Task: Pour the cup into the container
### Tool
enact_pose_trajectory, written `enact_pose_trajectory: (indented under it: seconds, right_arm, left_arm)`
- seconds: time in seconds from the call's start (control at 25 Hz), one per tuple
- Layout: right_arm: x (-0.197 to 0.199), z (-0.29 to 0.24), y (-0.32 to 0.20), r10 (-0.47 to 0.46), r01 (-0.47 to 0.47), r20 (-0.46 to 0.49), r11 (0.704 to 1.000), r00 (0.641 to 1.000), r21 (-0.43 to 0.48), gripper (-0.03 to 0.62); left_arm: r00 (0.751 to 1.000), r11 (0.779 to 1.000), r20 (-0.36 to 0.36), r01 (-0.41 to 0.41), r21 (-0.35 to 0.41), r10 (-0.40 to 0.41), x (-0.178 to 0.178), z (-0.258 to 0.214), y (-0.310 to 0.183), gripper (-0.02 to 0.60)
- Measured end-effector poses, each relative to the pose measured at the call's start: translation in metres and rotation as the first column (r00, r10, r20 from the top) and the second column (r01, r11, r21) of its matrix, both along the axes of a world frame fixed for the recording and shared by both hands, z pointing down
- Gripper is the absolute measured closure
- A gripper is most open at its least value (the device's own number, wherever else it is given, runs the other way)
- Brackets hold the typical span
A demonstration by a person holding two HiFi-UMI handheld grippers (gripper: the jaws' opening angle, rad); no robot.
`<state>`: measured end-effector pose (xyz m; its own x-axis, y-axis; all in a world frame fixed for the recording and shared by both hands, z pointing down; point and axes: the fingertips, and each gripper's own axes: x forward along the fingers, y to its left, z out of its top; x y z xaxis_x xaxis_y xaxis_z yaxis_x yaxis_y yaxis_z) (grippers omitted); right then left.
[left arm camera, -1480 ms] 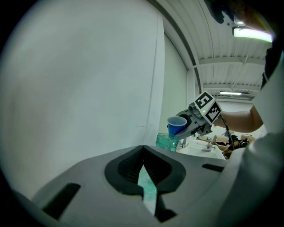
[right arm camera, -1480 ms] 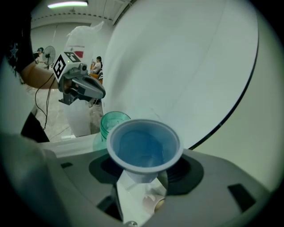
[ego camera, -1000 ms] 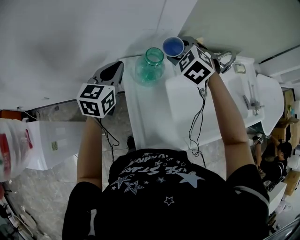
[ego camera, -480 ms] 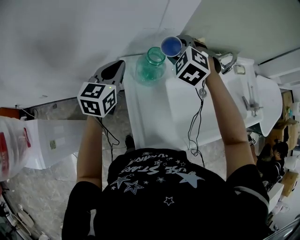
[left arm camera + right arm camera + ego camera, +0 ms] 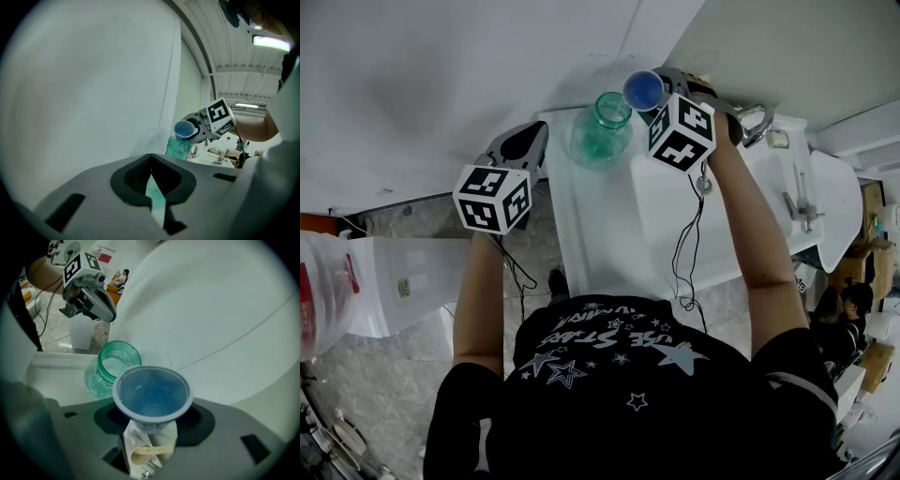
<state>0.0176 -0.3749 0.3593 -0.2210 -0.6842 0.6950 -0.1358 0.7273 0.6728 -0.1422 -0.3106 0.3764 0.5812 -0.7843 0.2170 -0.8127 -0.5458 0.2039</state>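
A blue plastic cup point(image 5: 644, 90) is held in my right gripper point(image 5: 656, 101), whose jaws are shut on its lower body. The cup is tipped toward a green glass jar point(image 5: 602, 128) that stands upright on the white table point(image 5: 600, 234), and its lip hangs just over the jar's mouth. In the right gripper view the cup point(image 5: 152, 394) faces the camera with the jar point(image 5: 112, 367) behind and left of it. From the left gripper view, cup point(image 5: 186, 130) sits above jar point(image 5: 178, 146). My left gripper point(image 5: 523, 145) hovers left of the jar, shut and empty.
A white rectangular block point(image 5: 675, 211) lies on the table right of the jar. Metal fittings point(image 5: 799, 204) stand on the table's far right. A white wall point(image 5: 441, 75) runs behind the jar. A clear plastic bin point(image 5: 403, 281) sits on the floor at left.
My right gripper has moved slightly left with the cup and tipped it further toward the jar. The left gripper has stayed in place.
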Motion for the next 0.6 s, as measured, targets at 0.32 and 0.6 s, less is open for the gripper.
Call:
enact_pose_trajectory:
  seconds: [0.32,0.6]
  right_arm:
    - [-0.0005,-0.0017,-0.0018,-0.011,0.012,-0.038,0.999,0.999,0.035,0.338]
    - [0.0017,-0.0066,-0.0049,-0.020,0.026,-0.079,0.997,0.997,0.077,0.339]
  left_arm:
    - [1.000,1.000,-0.004,0.002,-0.001,-0.002,0.0002,0.0012,0.0012,0.570]
    - [1.000,1.000,-0.005,0.002,-0.001,-0.002,0.0016,0.0008,0.0016,0.571]
